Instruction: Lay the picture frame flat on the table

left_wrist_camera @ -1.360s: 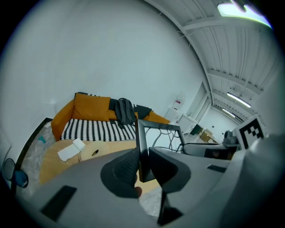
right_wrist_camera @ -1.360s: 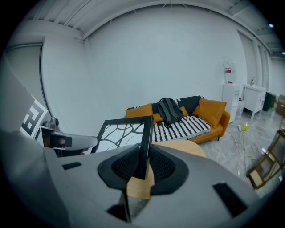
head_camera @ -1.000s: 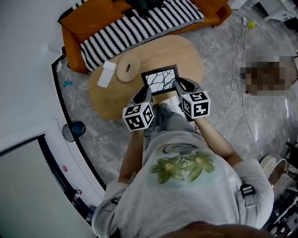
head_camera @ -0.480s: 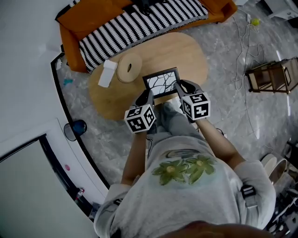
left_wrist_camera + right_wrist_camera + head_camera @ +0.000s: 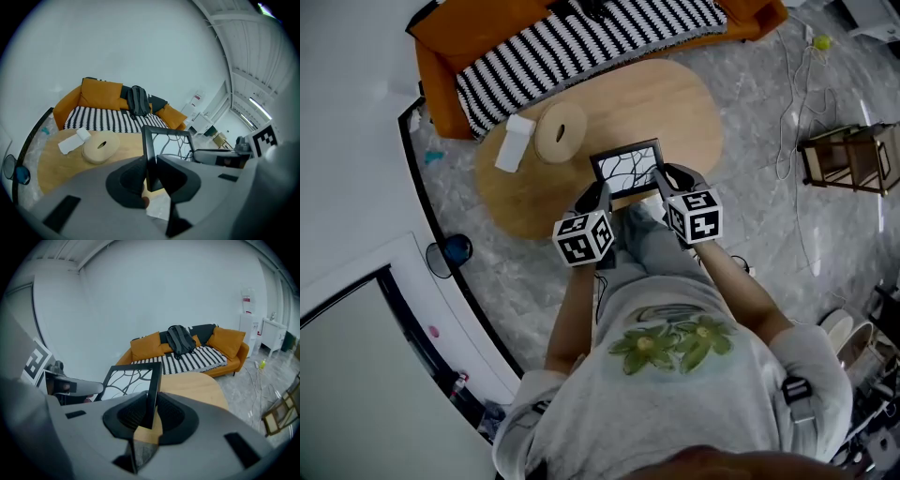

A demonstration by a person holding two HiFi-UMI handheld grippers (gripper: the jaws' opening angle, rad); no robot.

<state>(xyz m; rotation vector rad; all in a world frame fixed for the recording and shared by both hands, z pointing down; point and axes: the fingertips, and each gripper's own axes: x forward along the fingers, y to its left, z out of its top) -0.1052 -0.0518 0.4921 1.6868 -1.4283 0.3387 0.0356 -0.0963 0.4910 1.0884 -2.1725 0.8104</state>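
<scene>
The left gripper [image 5: 593,196] jaws clamp the picture frame's [image 5: 627,167] left edge and the right gripper [image 5: 667,178] jaws clamp its right edge, at the tabletop's [image 5: 675,103] near edge.

No legible text, label, brand or number anywhere in any of the views.

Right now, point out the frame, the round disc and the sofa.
frame [image 5: 626,169]: head view, picture panel.
round disc [image 5: 548,142]: head view, top face beside the hole.
sofa [image 5: 586,39]: head view, striped seat.
</scene>
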